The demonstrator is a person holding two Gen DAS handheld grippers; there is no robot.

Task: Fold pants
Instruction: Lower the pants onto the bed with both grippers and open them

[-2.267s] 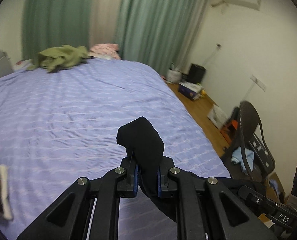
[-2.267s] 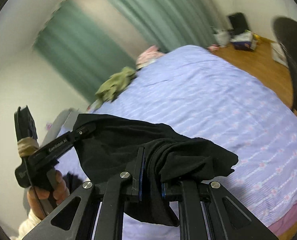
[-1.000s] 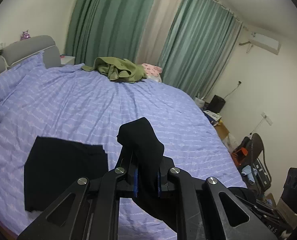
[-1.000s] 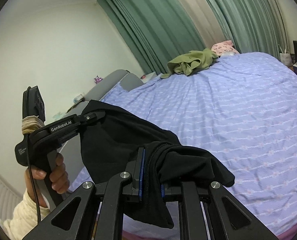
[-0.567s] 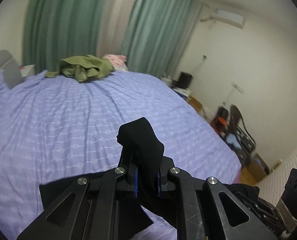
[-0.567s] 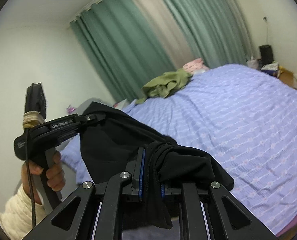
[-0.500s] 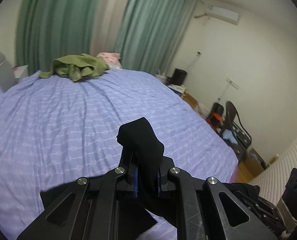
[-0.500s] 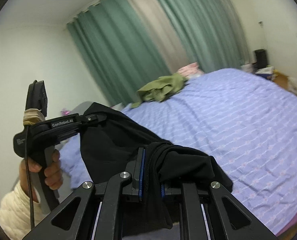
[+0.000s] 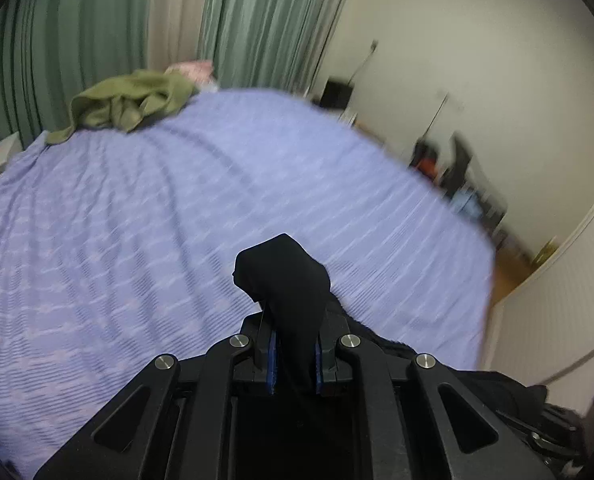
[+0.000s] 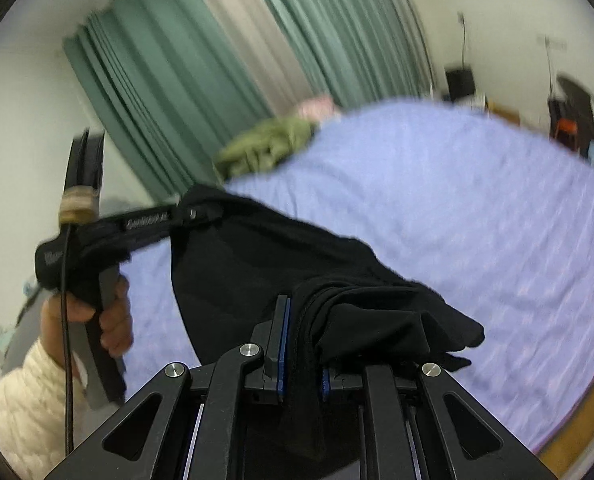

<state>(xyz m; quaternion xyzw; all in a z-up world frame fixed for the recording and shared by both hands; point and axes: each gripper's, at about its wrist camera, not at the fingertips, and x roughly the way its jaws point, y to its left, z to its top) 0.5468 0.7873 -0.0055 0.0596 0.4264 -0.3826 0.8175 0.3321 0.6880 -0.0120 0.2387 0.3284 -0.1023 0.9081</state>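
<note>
While both grippers carry the pants above the bed, we prepare to lay them flat.

With the left gripper [image 9: 293, 354] clamped on one bunched end of the black pants [image 10: 265, 276] and the right gripper [image 10: 302, 360] clamped on another, we hold the cloth slung between the two tools, off the purple bed [image 9: 145, 216]. To do this step well, we judge that both clamps must remain closed, the tools should be drawn apart until the held edge is taut, and the hanging part should be lowered onto bare sheet, well apart from the green garment [image 9: 129, 102] near the curtains [image 9: 257, 20]. Compared with the view half a second ago, both cameras have swung: the far wall fills more of the left view, the background is now blurred, and each grip is unchanged.
</note>
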